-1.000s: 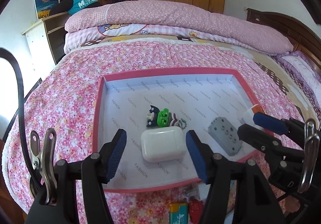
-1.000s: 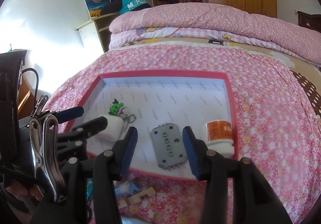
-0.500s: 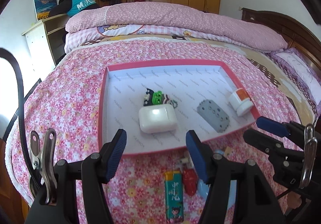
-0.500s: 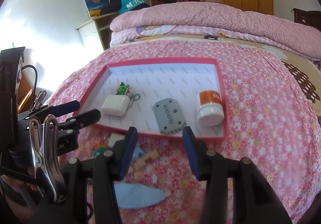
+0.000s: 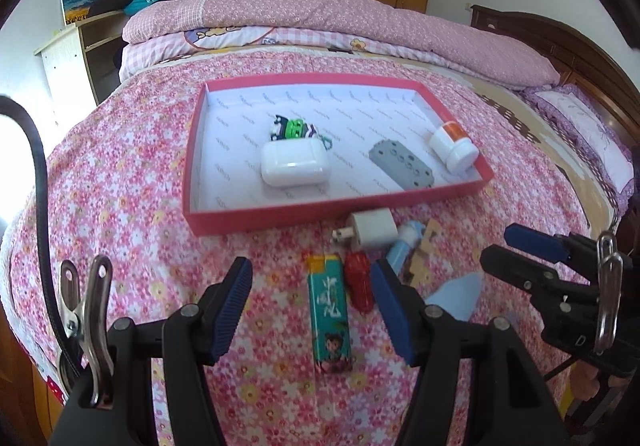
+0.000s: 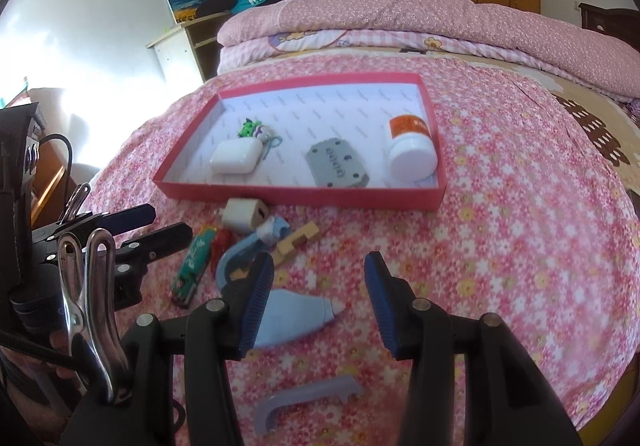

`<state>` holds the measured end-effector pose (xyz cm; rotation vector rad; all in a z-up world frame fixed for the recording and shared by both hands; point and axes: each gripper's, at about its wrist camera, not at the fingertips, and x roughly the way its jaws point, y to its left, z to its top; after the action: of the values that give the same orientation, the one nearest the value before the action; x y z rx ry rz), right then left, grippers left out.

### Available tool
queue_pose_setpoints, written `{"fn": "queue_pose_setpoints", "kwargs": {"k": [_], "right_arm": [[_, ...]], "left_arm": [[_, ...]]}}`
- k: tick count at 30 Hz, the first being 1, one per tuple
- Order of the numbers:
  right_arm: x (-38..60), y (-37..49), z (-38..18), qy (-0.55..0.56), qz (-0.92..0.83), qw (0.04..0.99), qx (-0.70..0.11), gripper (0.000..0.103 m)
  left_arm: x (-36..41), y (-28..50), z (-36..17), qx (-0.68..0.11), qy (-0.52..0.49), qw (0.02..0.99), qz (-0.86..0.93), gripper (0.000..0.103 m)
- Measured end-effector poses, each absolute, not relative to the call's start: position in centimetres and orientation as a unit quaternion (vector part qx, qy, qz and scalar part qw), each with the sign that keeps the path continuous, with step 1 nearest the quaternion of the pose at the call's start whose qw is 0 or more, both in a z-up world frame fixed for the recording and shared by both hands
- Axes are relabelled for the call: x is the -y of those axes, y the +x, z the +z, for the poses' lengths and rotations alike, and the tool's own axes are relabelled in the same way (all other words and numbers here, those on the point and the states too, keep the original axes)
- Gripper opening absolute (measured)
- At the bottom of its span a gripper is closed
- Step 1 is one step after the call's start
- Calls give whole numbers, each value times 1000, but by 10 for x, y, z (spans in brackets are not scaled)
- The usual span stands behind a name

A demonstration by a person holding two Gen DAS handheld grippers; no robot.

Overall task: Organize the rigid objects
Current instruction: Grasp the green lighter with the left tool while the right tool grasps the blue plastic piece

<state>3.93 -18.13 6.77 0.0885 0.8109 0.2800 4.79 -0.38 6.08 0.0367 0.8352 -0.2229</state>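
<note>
A pink tray (image 5: 280, 218) (image 6: 304, 198) lies on the flowered bed. In it are a white earbud case (image 5: 294, 164) (image 6: 234, 158), a green keychain figure (image 5: 294, 128), a grey block (image 5: 402, 164) (image 6: 338, 164) and a white jar with an orange label (image 5: 454, 146) (image 6: 412, 150). In front of the tray lie a white charger plug (image 5: 372, 228) (image 6: 244, 214), a teal lighter (image 5: 330, 310) (image 6: 194, 264), a red piece (image 5: 360, 282), a wooden piece (image 6: 296, 242) and a light blue cone (image 6: 296, 316). My left gripper (image 5: 312, 310) is open above the lighter. My right gripper (image 6: 316, 302) is open over the cone.
A grey-purple handle (image 6: 308, 402) lies near the bed's front edge. Folded pink quilts (image 5: 320, 18) are piled at the far side, with a wooden headboard (image 5: 560, 46) at the right. A white shelf (image 5: 68, 62) stands left of the bed.
Both grippers have pulled back from the tray toward the bed's front edge. The loose objects in front of the tray have come into view. Both stayed open.
</note>
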Motion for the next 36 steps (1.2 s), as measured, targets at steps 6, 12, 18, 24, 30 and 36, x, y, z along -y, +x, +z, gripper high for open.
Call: {"fn": "queue_pose_setpoints", "kwargs": {"k": [6,12,18,24,30,36], "right_arm": [[185,29,61,44,132,907,-399,52],[188,24,51,45,130,902,-408,54],[187,22,45,45,133,900,-413,54],[183,20,40,40,139,897,-417,54],[178,18,38,29,143,897,-418,62],[173,17,36,19,144,897,-418,65]], "left_arm": [[5,41,49,-415,20,903,-110,65],[11,40,36,-422,31,899,-111,65],[15,43,27,-426,38,897,-108,59],[17,43,23,-423,45,899,-103,56],[25,40,21,-413,71,901,-109,52],[21,38,23,-413,66,901,-116,24]]}}
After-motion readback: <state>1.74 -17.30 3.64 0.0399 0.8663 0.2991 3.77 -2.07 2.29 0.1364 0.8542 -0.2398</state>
